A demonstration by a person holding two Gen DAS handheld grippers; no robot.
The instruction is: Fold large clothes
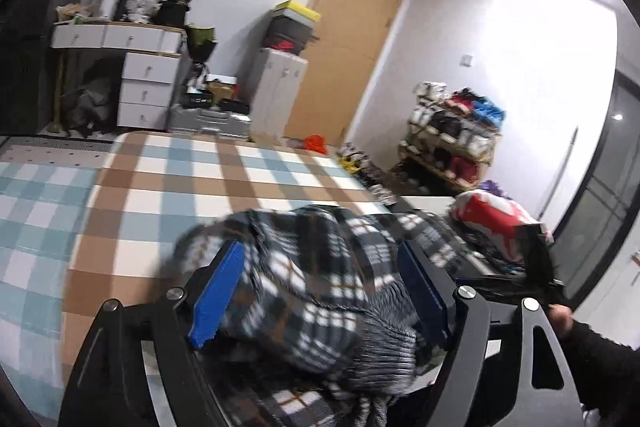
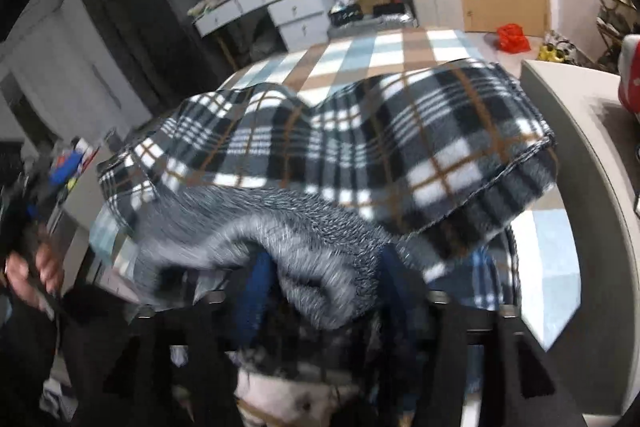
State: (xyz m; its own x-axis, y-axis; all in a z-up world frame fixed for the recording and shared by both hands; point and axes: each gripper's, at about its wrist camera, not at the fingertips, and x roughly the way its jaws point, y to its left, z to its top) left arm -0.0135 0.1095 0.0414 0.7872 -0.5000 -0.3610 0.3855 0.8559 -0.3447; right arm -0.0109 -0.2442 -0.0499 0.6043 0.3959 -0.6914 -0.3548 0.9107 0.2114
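Jaws of left gripper (image 1: 320, 291) wide, black-white plaid fleece garment (image 2: 360, 147) bunched between; right gripper (image 2: 320, 291) likely pinching it, blurred. Lifted over checked bed (image 1: 160, 187), partly folded.

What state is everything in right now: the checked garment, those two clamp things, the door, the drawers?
Plaid garment: bunched, lifted above the bed, partly blurred.
Left gripper: fabric lies between its blue pads; grip cannot be told.
Right gripper: fabric draped over its fingers; grip unclear.
Bed: covered by a flat checked sheet.
Door: shut.
Drawers: all pushed in.
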